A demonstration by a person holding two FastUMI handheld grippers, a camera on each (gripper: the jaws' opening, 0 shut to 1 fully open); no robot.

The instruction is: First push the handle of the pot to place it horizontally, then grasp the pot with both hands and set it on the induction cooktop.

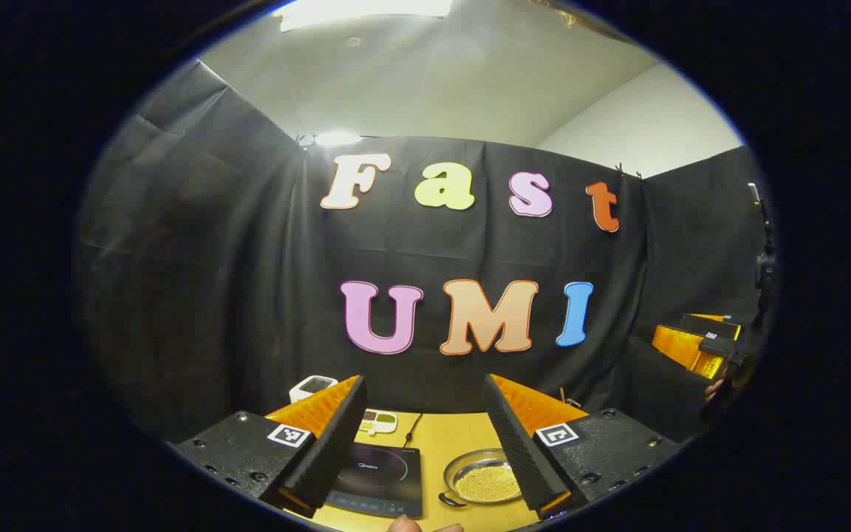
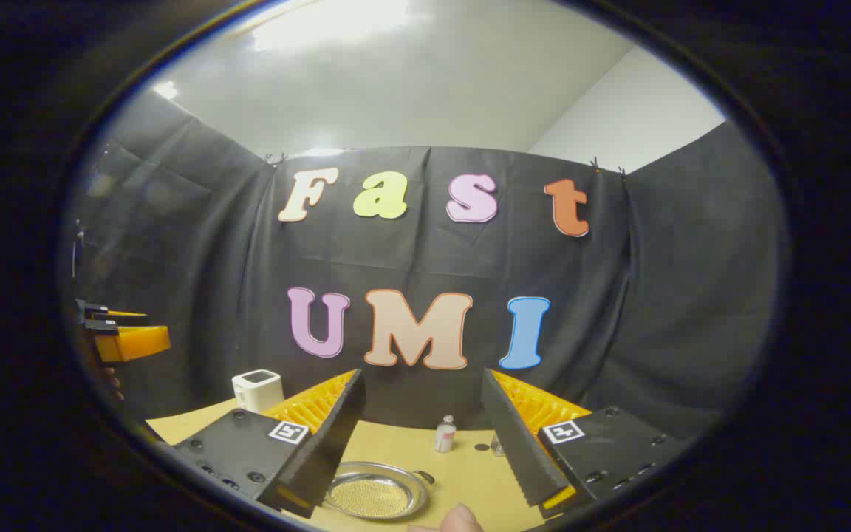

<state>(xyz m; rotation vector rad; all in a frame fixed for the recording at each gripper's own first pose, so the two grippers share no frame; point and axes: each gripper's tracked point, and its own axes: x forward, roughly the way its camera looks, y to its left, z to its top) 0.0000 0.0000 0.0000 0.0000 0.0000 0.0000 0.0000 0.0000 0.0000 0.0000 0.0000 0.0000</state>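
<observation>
Now shallow metal pot (image 1: 483, 478) holds yellow grains on bench (image 1: 455, 436) beside induction cooktop (image 1: 380, 479); both left tongs (image 1: 425, 443) and right tongs (image 2: 425, 443) wide, empty.

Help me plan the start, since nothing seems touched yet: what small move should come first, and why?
Probably lower the left claw toward the pot's handle to push it level. Both claws hang open above the table, the right claw too; the pot sits beside the induction cooktop, not on it, with its handle pointing toward the camera.

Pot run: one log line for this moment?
left claw open, raised | right claw open, raised | pot untouched on table, right of cooktop
</observation>
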